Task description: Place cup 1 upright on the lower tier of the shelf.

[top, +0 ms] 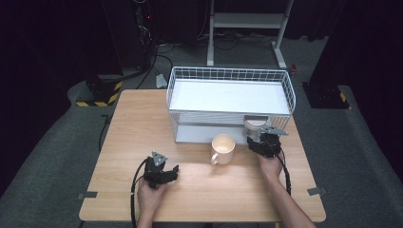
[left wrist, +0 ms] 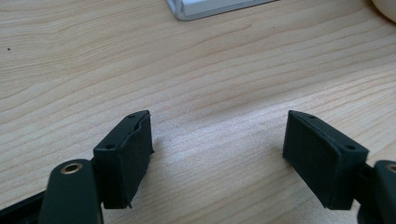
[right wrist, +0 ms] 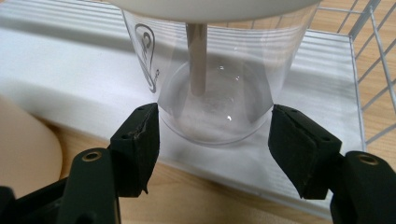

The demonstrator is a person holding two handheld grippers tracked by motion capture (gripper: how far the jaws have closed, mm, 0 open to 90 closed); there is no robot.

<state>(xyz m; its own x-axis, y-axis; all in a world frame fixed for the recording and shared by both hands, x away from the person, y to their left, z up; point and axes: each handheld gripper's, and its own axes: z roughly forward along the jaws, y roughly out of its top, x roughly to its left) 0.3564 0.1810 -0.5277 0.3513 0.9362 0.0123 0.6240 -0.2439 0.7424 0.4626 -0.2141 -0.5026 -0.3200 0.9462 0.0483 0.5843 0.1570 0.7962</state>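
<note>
The cup (right wrist: 215,93) was clear glossy plastic, the surface (left wrist: 196,70) matt grained wood, the rack (top: 228,76) white-coated wire, the fingers (right wrist: 140,144) matt black.

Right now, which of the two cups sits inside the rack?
The clear plastic cup, on the wire rack's lower shelf; the cream mug stands outside on the table.

The desk (top: 142,137) is showing a pale, warm wood grain, its streaks running lengthwise. Toward the far edge, the wire rack (top: 228,76) is gleaming white, its shelves a plain flat white. On the lower shelf, near the desk's right edge, the clear cup (right wrist: 215,98) is looking see-through, carrying a thin dark looping line drawing on its wall. Beside it, the mug (top: 223,148) is glowing cream. The right gripper (right wrist: 215,149) is showing matte black pads, and the left gripper (left wrist: 217,154) is matching it in black, with small brass-coloured rivets.
</note>
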